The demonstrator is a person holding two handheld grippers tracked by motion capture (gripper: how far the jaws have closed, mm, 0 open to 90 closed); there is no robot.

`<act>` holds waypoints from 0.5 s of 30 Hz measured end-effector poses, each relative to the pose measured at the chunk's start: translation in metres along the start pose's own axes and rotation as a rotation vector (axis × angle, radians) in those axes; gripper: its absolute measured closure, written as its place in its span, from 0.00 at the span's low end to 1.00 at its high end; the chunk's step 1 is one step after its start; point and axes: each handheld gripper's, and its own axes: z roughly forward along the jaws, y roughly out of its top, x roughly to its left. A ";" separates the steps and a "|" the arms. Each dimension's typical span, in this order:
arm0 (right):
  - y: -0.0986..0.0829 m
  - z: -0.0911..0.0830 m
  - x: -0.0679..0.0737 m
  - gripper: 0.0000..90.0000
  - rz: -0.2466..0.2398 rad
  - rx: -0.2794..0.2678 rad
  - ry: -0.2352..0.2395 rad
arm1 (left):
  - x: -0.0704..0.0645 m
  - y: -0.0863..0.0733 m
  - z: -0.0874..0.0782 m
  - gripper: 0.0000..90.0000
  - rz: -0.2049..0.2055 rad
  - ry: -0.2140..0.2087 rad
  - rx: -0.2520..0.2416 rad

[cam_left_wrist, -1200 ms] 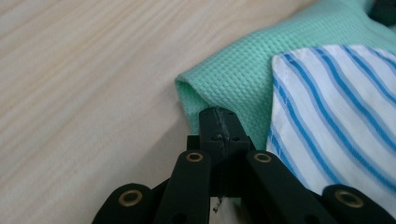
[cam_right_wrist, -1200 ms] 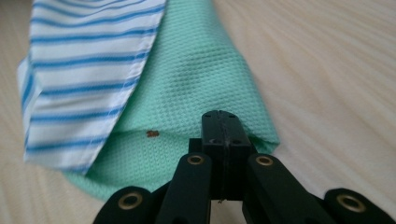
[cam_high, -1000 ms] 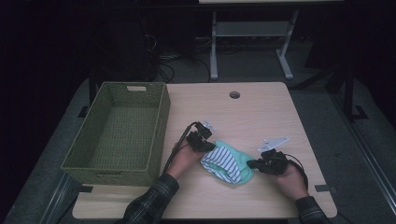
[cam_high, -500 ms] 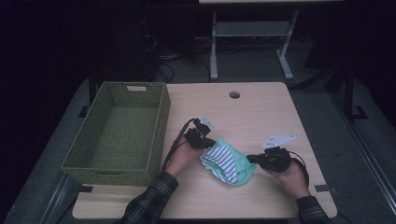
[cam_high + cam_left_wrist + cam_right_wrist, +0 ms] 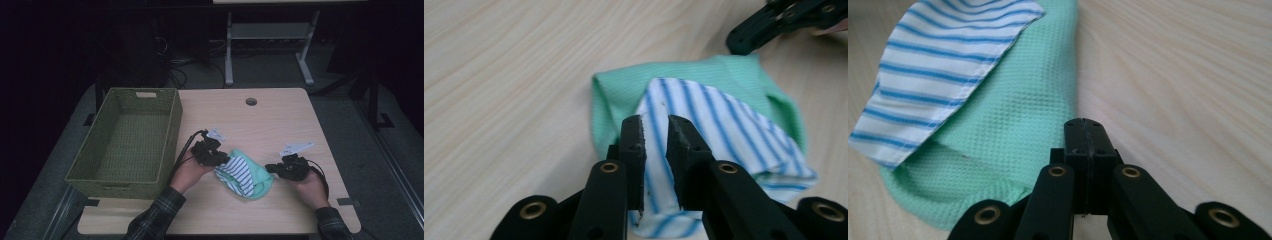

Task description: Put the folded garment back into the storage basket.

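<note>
A mint green cloth [image 5: 260, 182] lies on the wooden table [image 5: 280, 120] with a white cloth with blue stripes [image 5: 237, 172] folded over it. My left gripper [image 5: 225, 161] is at the bundle's left edge. In the left gripper view it [image 5: 655, 127] is shut on a fold of the striped cloth [image 5: 724, 130], which shows in the narrow gap between the jaws. My right gripper [image 5: 269, 168] sits at the right edge of the green cloth. In the right gripper view its jaws [image 5: 1087, 127] are pressed together at the rim of the green cloth [image 5: 1018, 115], with nothing seen between them.
An empty green woven basket [image 5: 172, 135] stands at the table's left side, close to my left hand. A round cable hole [image 5: 251, 101] is in the far middle of the tabletop. A metal desk frame [image 5: 265, 50] stands beyond the table.
Both grippers have drawn slightly closer together. The cloth bundle has become more compact, with the striped layer folded further over the green one.
</note>
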 end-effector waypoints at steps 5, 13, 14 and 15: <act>-0.003 -0.001 0.009 1.00 -0.008 0.013 0.027 | -0.011 -0.003 -0.002 0.78 0.028 -0.017 0.020; -0.004 -0.002 0.021 1.00 -0.052 0.013 0.066 | -0.020 -0.010 -0.002 0.64 0.092 -0.012 0.074; -0.004 -0.002 0.022 1.00 -0.050 0.012 0.066 | -0.021 -0.011 -0.001 0.62 0.096 -0.013 0.071; -0.004 -0.002 0.021 1.00 -0.047 0.010 0.066 | -0.022 -0.012 0.000 0.60 0.109 -0.020 0.083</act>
